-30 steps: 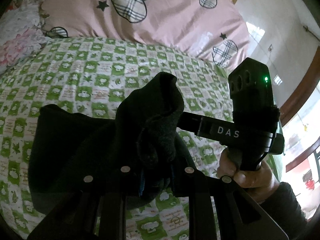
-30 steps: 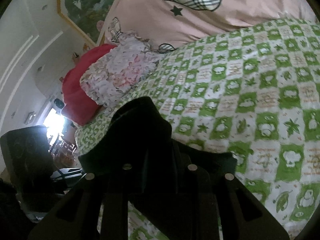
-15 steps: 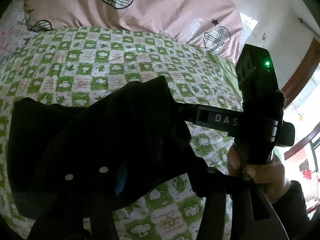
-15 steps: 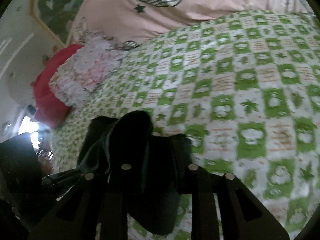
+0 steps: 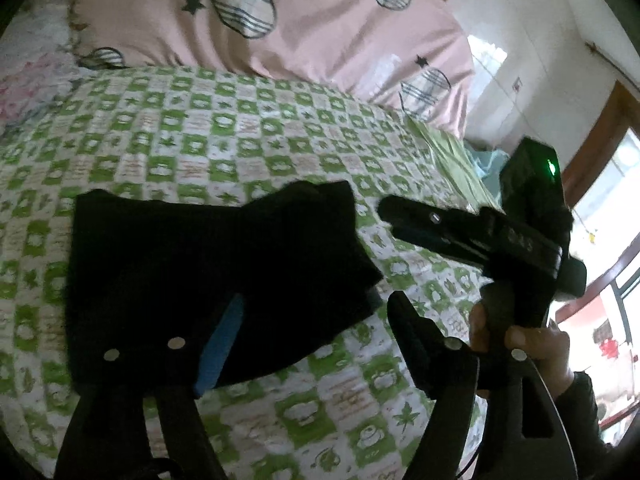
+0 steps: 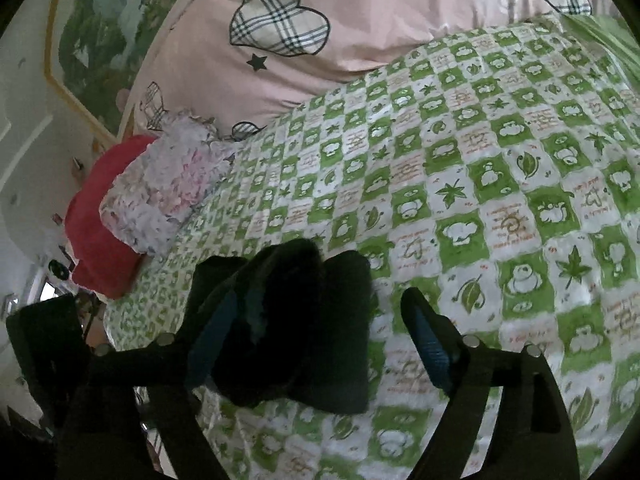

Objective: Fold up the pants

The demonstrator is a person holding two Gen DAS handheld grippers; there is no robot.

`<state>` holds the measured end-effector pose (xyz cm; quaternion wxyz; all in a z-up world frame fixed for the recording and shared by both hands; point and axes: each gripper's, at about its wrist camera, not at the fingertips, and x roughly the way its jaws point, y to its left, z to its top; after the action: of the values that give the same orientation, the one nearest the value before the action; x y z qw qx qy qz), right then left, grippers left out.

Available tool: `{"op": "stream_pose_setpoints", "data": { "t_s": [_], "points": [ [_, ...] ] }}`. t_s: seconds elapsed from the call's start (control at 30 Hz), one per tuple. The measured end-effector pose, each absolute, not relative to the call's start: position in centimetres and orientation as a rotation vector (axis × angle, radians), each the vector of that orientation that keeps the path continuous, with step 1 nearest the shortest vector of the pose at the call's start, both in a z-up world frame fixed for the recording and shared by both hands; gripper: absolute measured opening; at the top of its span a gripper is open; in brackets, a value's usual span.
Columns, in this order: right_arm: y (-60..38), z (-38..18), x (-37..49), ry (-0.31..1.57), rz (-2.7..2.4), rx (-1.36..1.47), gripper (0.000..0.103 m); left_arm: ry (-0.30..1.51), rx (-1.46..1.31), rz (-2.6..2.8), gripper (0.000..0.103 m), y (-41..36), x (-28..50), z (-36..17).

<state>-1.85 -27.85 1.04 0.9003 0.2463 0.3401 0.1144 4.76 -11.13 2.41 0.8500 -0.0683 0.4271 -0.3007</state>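
Left wrist view. The dark pants lie folded into a compact, roughly rectangular bundle on the green-and-white checked bedspread. The left gripper stands wide apart; its jaws have just been opening. The blue pad of one finger lies against the near edge of the bundle, while the other finger stands clear of the cloth over bare bedspread. Nothing is clamped between them. To the right, the right gripper is seen side-on, its tip near the bundle's right edge but apart from it, carried in a person's hand with a dark sleeve. A pink quilt with plaid hearts is heaped along the far side of the bed. No container appears in this view.

Right wrist view. The same pants appear as a thick, layered stack resting on the bedspread. The right gripper is likewise spread wide, its jaws having just been opening. One blue-padded finger lies along the left side of the stack; the other stands apart to the right over the bedspread, with a gap between it and the cloth. The stack sits between the fingers without being pinched. Beyond, a floral pillow rests on a red pillow at the bed's far corner, beside the pink quilt. No container shows here either.
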Motion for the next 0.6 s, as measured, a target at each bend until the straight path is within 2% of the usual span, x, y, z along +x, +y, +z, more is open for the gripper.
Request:
{"op": "stream_pose_setpoints", "data": {
  "t_s": [0.17,0.6],
  "points": [
    [-26.6,1.4,-2.7,0.705,0.215,0.490,0.091,0.878,-0.163,-0.580,0.081,-8.2,5.0,3.2],
    [-24.3,0.7,-3.0,0.752,0.158,0.461,0.092,0.897,-0.249,-0.446,0.081,-1.2,7.8,1.9]
  ]
}}
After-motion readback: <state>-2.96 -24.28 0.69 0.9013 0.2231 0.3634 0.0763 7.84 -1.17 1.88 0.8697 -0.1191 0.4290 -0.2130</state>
